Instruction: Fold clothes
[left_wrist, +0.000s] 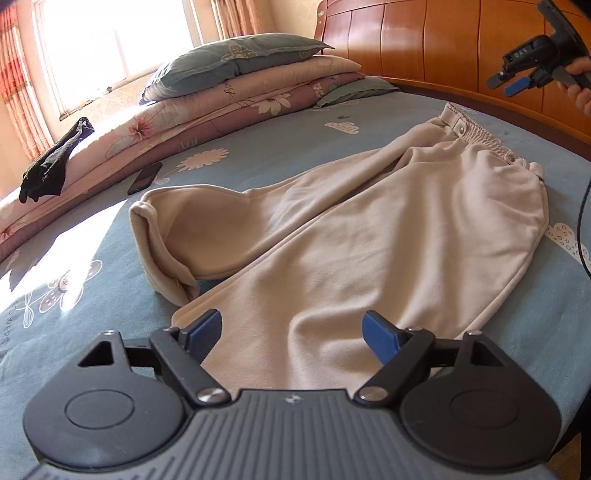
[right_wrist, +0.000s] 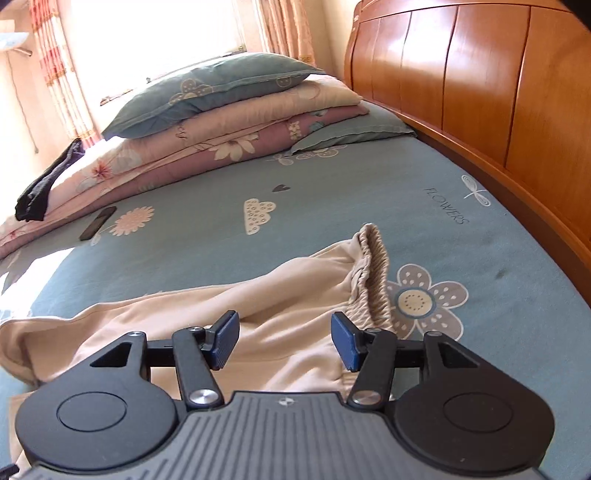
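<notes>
Beige trousers (left_wrist: 369, 221) lie spread on the blue bedsheet (left_wrist: 258, 147), both your grippers open and empty above them.

Your left gripper (left_wrist: 291, 336) hangs over the near leg hem with its jaws spread wide and nothing between the pads; your right gripper (right_wrist: 284, 339) stands over the hip, beside the gathered waistband (right_wrist: 373, 273), jaws parted and clear of the cloth. The trousers' long axis runs from the hem under your left hand away to the waistband by the wooden headboard (left_wrist: 443, 44), so each hand is already nearer its own end. One leg is turned back on itself at the cuff (left_wrist: 162, 251). Your left gripper's body hides the near hem, and whether the two legs lie evenly stacked is hard to judge.
</notes>
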